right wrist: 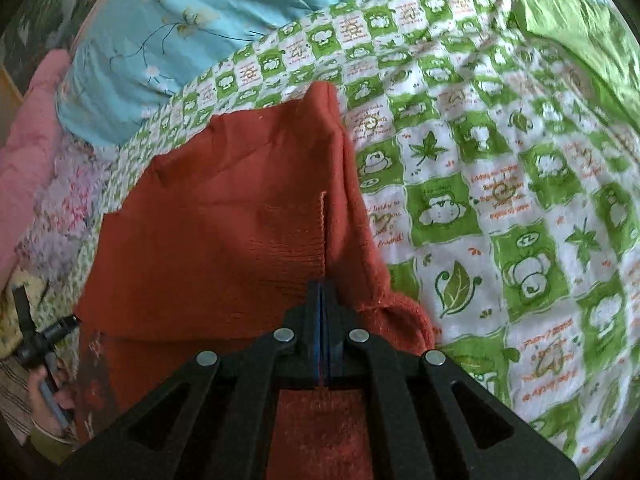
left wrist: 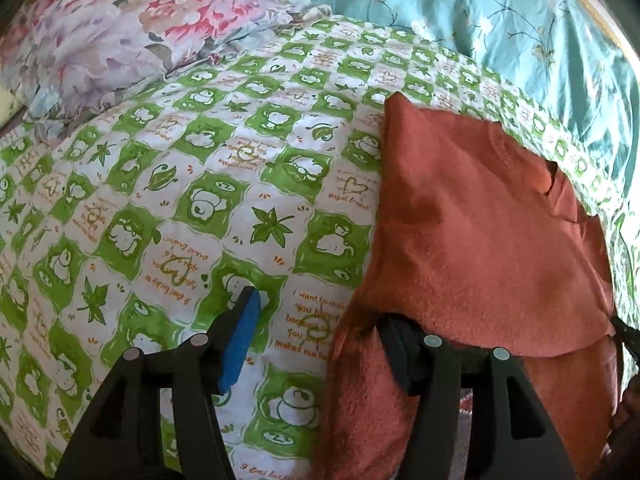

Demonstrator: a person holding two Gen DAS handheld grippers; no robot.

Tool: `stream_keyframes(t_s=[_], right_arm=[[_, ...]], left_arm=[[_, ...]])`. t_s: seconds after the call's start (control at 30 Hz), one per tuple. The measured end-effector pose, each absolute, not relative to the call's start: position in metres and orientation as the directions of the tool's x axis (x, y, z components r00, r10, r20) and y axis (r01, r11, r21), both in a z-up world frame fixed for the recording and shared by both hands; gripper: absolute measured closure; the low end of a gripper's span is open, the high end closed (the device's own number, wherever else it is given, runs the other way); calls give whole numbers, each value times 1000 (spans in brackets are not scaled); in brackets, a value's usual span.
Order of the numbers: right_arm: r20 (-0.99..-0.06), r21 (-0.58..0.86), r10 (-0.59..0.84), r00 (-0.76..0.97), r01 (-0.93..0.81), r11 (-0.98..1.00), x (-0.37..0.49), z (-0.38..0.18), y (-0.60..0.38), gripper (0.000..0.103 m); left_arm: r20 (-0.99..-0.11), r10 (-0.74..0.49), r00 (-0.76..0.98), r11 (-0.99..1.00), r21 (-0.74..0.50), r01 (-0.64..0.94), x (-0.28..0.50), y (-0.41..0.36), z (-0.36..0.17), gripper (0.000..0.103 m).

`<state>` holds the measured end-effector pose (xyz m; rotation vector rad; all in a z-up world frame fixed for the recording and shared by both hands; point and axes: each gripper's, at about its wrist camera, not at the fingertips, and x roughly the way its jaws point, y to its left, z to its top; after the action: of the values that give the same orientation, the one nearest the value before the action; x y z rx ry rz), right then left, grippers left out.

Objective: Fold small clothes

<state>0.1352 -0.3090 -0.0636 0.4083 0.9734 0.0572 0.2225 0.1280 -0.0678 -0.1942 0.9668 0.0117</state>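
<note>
A rust-orange knit garment (left wrist: 472, 232) lies on the green-and-white patterned sheet (left wrist: 208, 184). In the left wrist view it is at the right, and its near edge drapes over the right finger. My left gripper (left wrist: 320, 320) is open; its blue-padded left finger (left wrist: 240, 344) stands free over the sheet. In the right wrist view the garment (right wrist: 240, 224) fills the middle left. My right gripper (right wrist: 322, 292) is shut on the garment's ribbed edge, with fabric bunched to its right.
A floral pillow (left wrist: 120, 28) lies at the far left and a turquoise quilt (left wrist: 500, 12) at the back. A pink quilt (right wrist: 36, 120) is at the left in the right wrist view. The other handle (right wrist: 36, 344) shows at the lower left there.
</note>
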Motion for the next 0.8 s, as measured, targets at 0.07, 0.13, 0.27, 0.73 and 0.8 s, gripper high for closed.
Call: stream_keyframes(t_s=[0.07,0.13,0.27,0.73,0.8], right_arm=[[-794,331,198,575,135,934,137,-58,-306,102],[-783,323,185,594,133,937,139,-51,-305,102],[-811,253,139,568,128,959,145,-53,-300,102],[-767,378,255,588,94,921,90,-19,-294,55],[-752,398,281,596,71,914,71,-14,-289,55]], left_arm=[[-814,-80,575,979,-174,-109,222,130,-65,43],[-816,-81,572,978,-175,-110,222,130,-66,42],[-821,-82,565,980,-169,-104,221,131,-68,41],[-834,-253,490,967,-234,100,148,130,-55,41],[-829,-290,478,957,-266,118,126,131,-53,40]])
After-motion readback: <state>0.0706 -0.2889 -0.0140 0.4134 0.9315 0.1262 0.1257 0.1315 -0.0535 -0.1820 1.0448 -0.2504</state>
